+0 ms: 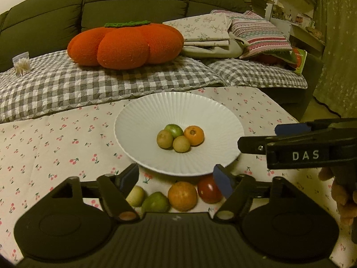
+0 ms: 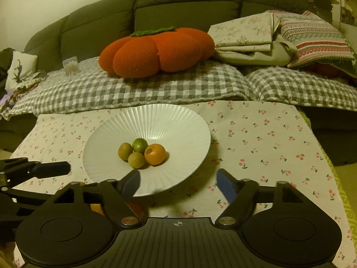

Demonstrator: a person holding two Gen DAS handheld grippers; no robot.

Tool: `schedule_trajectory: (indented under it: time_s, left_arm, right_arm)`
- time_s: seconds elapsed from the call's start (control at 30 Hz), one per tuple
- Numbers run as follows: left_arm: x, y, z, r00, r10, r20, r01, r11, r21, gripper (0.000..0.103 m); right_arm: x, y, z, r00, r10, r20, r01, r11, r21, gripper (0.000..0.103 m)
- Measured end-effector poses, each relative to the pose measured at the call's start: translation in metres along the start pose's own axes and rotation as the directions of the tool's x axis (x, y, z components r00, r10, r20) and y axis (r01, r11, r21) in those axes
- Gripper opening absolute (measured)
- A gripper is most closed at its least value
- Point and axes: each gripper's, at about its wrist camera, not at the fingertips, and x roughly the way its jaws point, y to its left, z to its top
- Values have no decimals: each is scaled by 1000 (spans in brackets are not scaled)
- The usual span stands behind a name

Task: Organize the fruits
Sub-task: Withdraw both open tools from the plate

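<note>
On a cherry-print tablecloth (image 1: 55,134) before a sofa, a white ribbed plate (image 1: 178,105) holds four fruits in a touching cluster at its centre: an orange (image 1: 194,135), a green fruit (image 1: 174,129) and two olive-brown ones. Four more wait on the cloth just beside the plate's near rim, so the sorting looks about half done. The plated orange turns its stem end toward the cameras; the fruits are too round to show a long axis. The left gripper (image 1: 176,178) and right gripper (image 2: 177,184) both stand wide, holding nothing.
</note>
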Motion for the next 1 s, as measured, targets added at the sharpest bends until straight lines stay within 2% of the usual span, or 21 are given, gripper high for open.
schedule_trajectory:
  time_s: [0.13,0.2,0.7,1.0]
  left_arm:
    - [-10,0,-6,1000,-1,-6,1,1000,17,94]
    - [-14,0,-10,1000,5,-14,-5,1000,26,98]
    - [-34,4,-43,996,48,-74,-44,997,57,101]
    - [-39,10,-57,994,48,-98,-46,999,26,102]
  right_arm:
    - [-7,0,-3,1000,0,4,0,1000,-7,90]
    - [-10,0,-5,1000,0,3,0,1000,-10,94]
    - [-31,5,-22,1000,9,-3,-9,998,-57,98]
    - [-40,4,-35,1000,6,-17,-7,997,-77,98]
